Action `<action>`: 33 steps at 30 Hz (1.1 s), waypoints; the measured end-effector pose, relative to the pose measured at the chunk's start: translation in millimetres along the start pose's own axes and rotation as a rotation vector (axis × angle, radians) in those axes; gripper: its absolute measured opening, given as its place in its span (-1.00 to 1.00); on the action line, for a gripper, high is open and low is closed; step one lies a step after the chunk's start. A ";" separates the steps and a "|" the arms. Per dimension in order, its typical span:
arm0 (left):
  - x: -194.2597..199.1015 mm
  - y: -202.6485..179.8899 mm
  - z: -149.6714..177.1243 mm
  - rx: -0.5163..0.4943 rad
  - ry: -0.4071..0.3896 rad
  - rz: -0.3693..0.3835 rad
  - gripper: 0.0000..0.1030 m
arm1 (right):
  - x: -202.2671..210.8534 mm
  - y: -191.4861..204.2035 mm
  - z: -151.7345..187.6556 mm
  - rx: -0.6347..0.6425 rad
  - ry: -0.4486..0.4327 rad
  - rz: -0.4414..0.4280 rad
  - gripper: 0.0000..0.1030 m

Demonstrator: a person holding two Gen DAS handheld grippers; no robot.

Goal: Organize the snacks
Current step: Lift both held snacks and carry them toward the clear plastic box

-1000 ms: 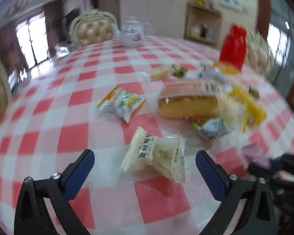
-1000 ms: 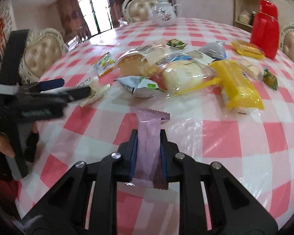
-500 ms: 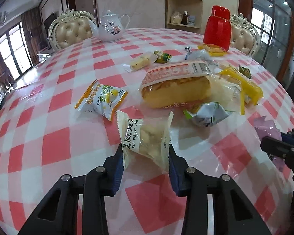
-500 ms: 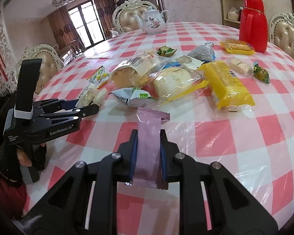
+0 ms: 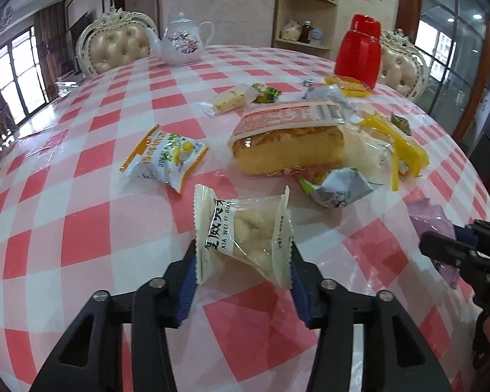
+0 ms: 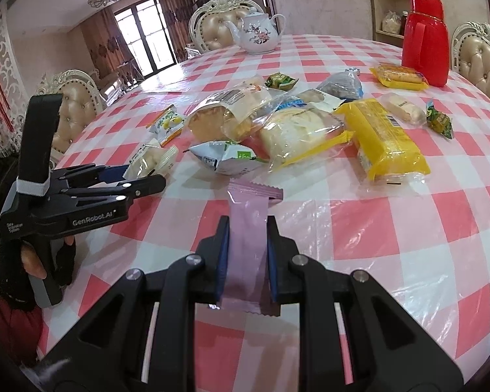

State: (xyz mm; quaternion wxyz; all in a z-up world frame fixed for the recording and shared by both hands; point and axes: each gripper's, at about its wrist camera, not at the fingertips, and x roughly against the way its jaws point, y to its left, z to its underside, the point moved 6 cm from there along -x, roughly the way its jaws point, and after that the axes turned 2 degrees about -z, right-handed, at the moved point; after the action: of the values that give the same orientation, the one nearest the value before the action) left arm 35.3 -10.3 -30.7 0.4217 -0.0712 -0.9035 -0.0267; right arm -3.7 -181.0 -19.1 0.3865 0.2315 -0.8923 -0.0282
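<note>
Left gripper [image 5: 243, 261], its jaws opening, with the cream snack packet [image 5: 243, 228] between the blue pads and both pads at the packet's edges, the packet tilted up off the checked tablecloth [image 5: 65, 228]. Right gripper [image 6: 245, 254] pinching a pink wrapper [image 6: 246, 228] that points toward the snack pile. Beyond: a bagged loaf [image 5: 289, 143], a yellow package [image 6: 387, 143], a teapot [image 6: 256, 32], a red flask [image 6: 424, 37].
</note>
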 end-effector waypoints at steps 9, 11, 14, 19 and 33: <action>-13.1 0.6 -10.7 -0.026 0.013 -0.055 0.43 | 0.1 -0.1 -0.1 -0.013 0.001 -0.011 -0.54; -17.5 -0.6 -9.8 -0.041 0.029 -0.048 0.31 | -0.4 0.7 0.4 -0.011 0.003 -0.010 -0.54; -14.5 -1.9 -8.5 -0.039 0.019 -0.015 -0.19 | -0.8 0.3 0.8 -0.012 0.005 -0.008 -0.54; -0.7 -0.1 -8.6 -0.016 -0.026 -0.002 -0.22 | -2.6 1.1 0.7 -0.013 0.007 -0.014 -0.54; 42.1 2.6 14.1 0.057 -0.101 -0.056 -0.22 | -2.9 2.1 2.8 -0.030 -0.007 0.020 -0.54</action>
State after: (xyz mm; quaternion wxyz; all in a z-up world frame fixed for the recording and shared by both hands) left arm -1.7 -1.7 -7.6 0.3764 -0.0350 -0.9257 -0.0090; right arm -4.8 -178.2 -22.6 0.3871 0.2167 -0.8954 -0.0383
